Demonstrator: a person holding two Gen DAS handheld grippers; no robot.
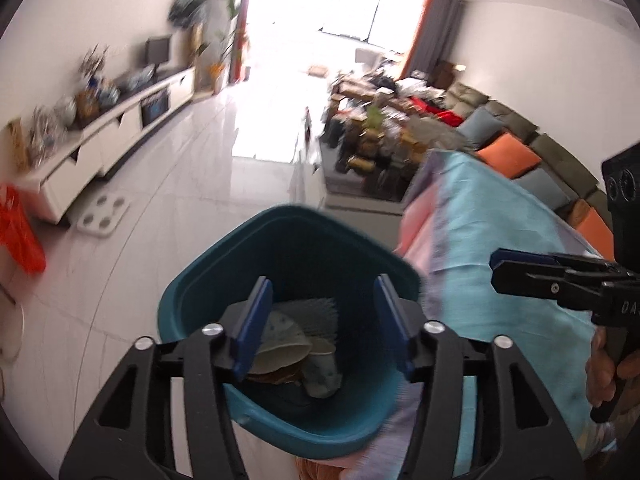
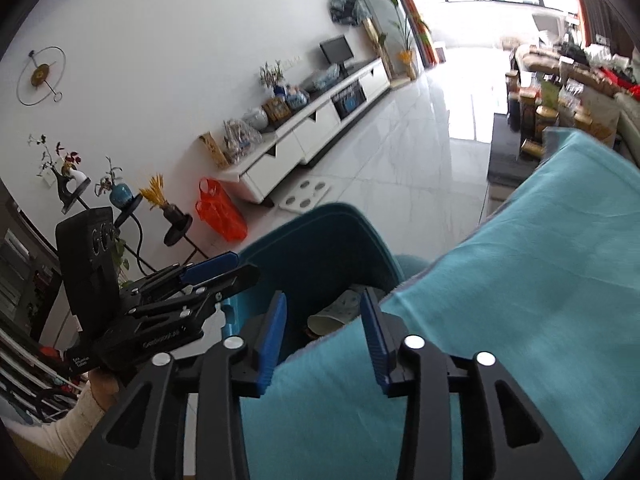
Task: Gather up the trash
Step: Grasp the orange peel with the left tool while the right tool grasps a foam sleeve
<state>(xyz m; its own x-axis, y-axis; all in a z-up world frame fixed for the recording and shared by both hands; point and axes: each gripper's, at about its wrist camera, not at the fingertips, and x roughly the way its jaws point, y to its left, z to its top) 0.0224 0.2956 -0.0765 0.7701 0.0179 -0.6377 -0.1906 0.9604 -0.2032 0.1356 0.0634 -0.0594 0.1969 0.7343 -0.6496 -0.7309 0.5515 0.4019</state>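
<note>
Bin: teal waste bin (image 1: 288,240) on the floor, against the table edge
Contents: crumpled paper cups (image 1: 320,364); paper scraps
Left gripper (image 1: 324,332): above the bin mouth; fingers wide apart, empty
Right gripper (image 2: 324,340): over the turquoise tablecloth (image 2: 520,300); fingers apart, empty

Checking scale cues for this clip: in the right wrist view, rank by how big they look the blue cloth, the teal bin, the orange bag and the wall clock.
1. Blue cloth, largest, though nearest the camera.
2. Teal bin.
3 and 4. Orange bag and wall clock look alike; not ranked.
</note>
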